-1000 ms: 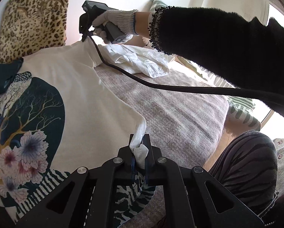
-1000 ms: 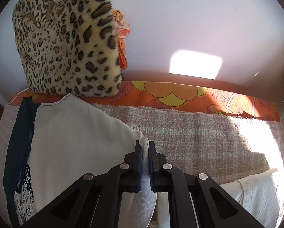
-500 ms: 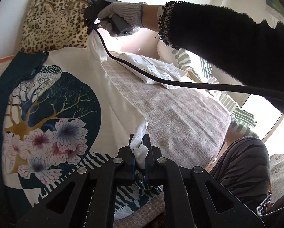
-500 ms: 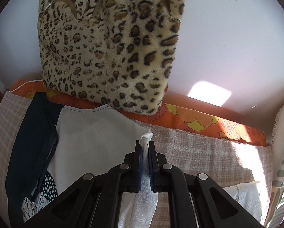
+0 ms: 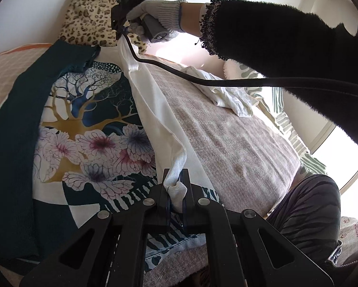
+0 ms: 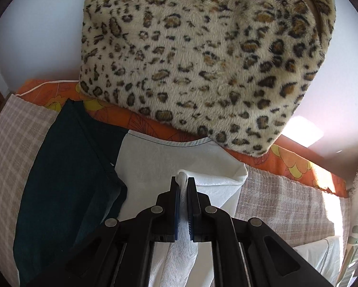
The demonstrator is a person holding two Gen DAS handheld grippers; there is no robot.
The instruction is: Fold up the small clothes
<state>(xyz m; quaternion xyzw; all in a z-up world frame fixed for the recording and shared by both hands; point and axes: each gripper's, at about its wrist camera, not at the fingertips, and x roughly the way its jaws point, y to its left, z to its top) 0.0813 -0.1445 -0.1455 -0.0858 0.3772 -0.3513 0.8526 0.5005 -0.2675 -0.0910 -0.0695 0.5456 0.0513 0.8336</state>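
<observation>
Garment: a white shirt (image 5: 100, 129) printed with a tree and flowers, dark teal sleeve on one side, lying flat on the bed (image 5: 222, 143).
Left tool (image 5: 175, 186): fingers pressed together on a bunched white corner at the near end of the shirt's right edge.
Right tool (image 6: 183, 191): fingers pinching white cloth at the far end of that same edge, near the neckline; seen from the left wrist it hangs above the bed, cloth trailing from it.
Key relation: the lifted edge runs taut between the two tools, long axis pointing away toward the pillow end; the rest of the shirt lies to the left of that line, so the fold would probably carry the edge leftward over the print.
Surroundings: leopard-print cushion (image 6: 202, 59) just beyond the neckline; white crumpled garment (image 5: 226, 93) well to the right.
Obstruction: the right tool's black cable (image 5: 202, 79) crosses above the bed, apart from the shirt.
</observation>
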